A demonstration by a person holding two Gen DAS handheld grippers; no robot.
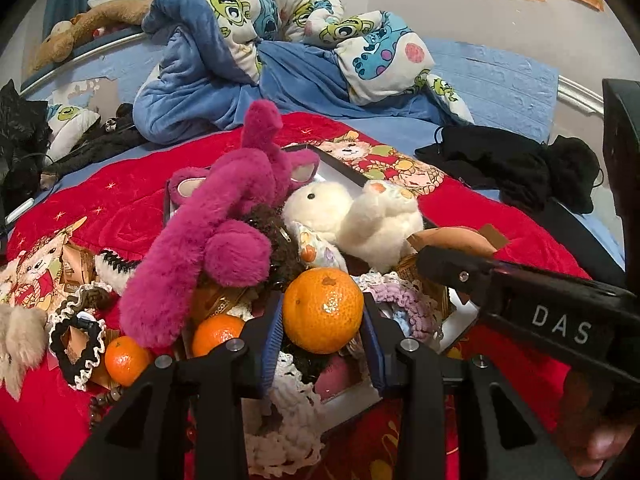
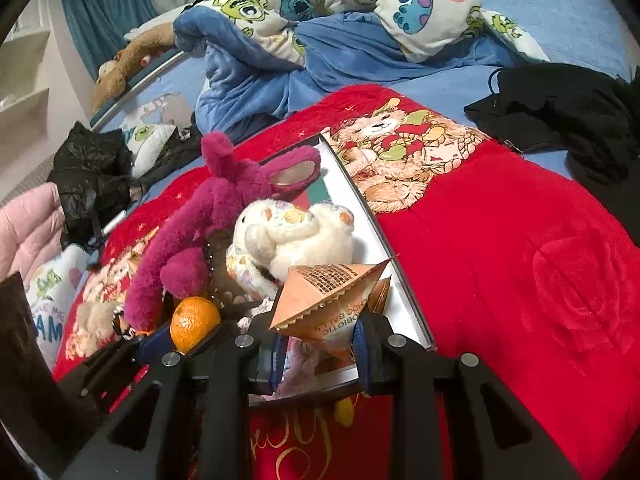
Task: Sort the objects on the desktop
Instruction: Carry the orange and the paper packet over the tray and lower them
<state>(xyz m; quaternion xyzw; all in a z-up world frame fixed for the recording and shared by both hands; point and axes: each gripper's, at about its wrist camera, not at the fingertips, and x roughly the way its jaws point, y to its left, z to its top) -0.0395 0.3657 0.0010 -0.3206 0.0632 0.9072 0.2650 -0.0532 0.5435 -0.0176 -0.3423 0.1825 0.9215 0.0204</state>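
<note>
The left gripper [image 1: 323, 334] is clamping a large mandarin [image 1: 323, 310] between its blue pads, holding it over the crowded white tray [image 1: 352, 400]. The right gripper [image 2: 320, 350] is gripping a copper-coloured pyramid snack packet [image 2: 326, 300] above the same tray's near corner. Inside the tray, a magenta plush toy [image 1: 224, 232] is lying beside a cream plush rabbit [image 1: 352, 220]. Two smaller mandarins [image 1: 126, 362] are sitting just left of the tray on the red blanket [image 2: 520, 260], near a black-and-white scrunchie [image 1: 76, 344].
</note>
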